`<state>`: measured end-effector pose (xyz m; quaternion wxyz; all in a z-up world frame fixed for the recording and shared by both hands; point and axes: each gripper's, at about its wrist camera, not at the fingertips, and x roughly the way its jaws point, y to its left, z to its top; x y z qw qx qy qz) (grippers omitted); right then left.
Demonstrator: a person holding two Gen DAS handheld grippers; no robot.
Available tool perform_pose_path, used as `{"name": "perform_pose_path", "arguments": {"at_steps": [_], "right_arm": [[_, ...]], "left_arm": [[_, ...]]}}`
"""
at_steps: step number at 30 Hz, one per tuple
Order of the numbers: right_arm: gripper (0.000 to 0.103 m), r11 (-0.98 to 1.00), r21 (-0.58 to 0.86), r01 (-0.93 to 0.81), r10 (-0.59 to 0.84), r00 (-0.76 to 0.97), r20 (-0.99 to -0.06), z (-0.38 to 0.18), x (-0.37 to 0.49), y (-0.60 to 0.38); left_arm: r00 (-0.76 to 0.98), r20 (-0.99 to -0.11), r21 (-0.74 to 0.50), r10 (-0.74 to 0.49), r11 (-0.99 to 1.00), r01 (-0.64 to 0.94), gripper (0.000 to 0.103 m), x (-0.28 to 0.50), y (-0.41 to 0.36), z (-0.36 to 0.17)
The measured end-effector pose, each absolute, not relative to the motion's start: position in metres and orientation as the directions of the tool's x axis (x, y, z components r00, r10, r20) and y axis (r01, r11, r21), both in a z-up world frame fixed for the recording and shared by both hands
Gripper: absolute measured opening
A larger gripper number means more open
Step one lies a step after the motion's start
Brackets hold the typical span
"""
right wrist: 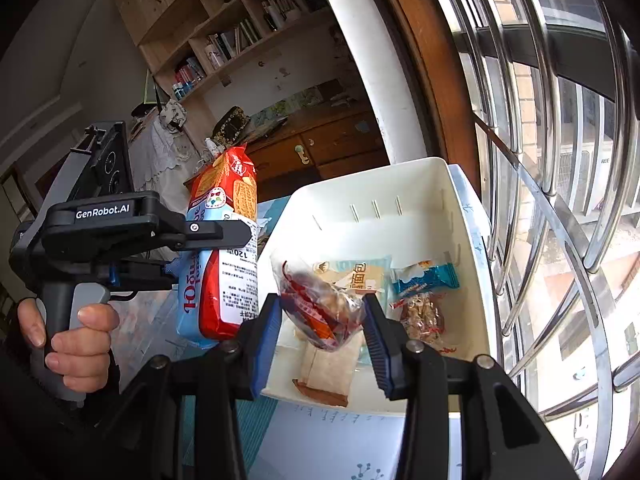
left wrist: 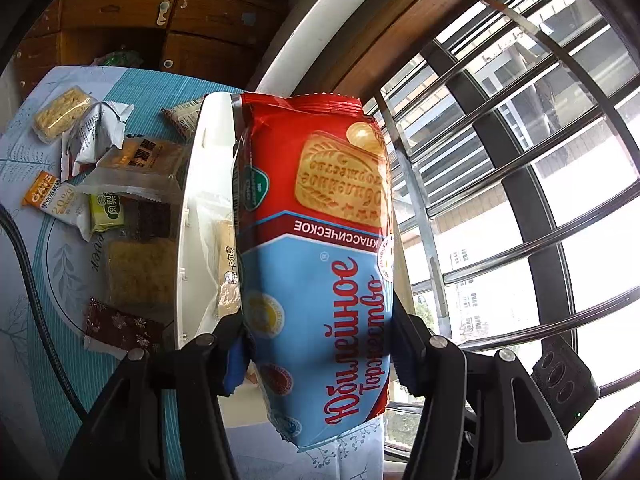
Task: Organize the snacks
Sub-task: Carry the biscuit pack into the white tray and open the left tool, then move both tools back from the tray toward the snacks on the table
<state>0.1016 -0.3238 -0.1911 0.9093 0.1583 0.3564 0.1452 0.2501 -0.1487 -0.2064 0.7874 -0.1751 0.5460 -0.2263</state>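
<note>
1. Your left tool (left wrist: 320, 356) clamps the biscuit pack (left wrist: 316, 248) low on its body, carried beside the white bin (right wrist: 400, 216) at the desk's window edge.
2. Your right tool (right wrist: 320, 320) pinches a crinkly clear snack bag (right wrist: 320, 304) over the bin.
3. Biscuits likely crack; squeeze gently.

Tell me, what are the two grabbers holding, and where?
Left gripper pinches the big cookie pack near its lower end. Right gripper squeezes a small clear red snack bag by its sides.
</note>
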Motion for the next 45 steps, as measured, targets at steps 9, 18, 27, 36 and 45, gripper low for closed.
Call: {"name": "perform_pose_path", "arguments": {"at_steps": [9,18,27,36,45], "right_arm": [[0.042,0.903,0.41,-0.124,0.379,0.677,-0.631,-0.206,0.104,-0.335],[0.042,0.9,0.411,-0.148,0.398,0.665,-0.632,-0.206,0.104,-0.328],[0.042,0.9,0.394,-0.184,0.415,0.636,-0.651,-0.21,0.102,-0.306],[0.042,0.878,0.428,-0.214,0.465,0.591,-0.659,-0.213,0.098,-0.276],[0.043,0.867,0.445,-0.226,0.488,0.57,-0.661,-0.211,0.093,-0.245]], "left_arm": [[0.29,-0.826,-0.475,-0.484,0.874,0.105,0.058,0.247,-0.151,-0.216],[0.383,-0.787,-0.475,-0.484,0.871,0.124,0.08,0.244,-0.133,-0.196],[0.42,-0.803,-0.432,-0.423,0.898,0.081,0.08,0.234,-0.1,-0.197],[0.45,-0.806,-0.41,-0.384,0.911,0.044,0.08,0.228,-0.067,-0.203],[0.435,-0.821,-0.38,-0.37,0.923,0.066,0.08,0.245,-0.043,-0.21]]}}
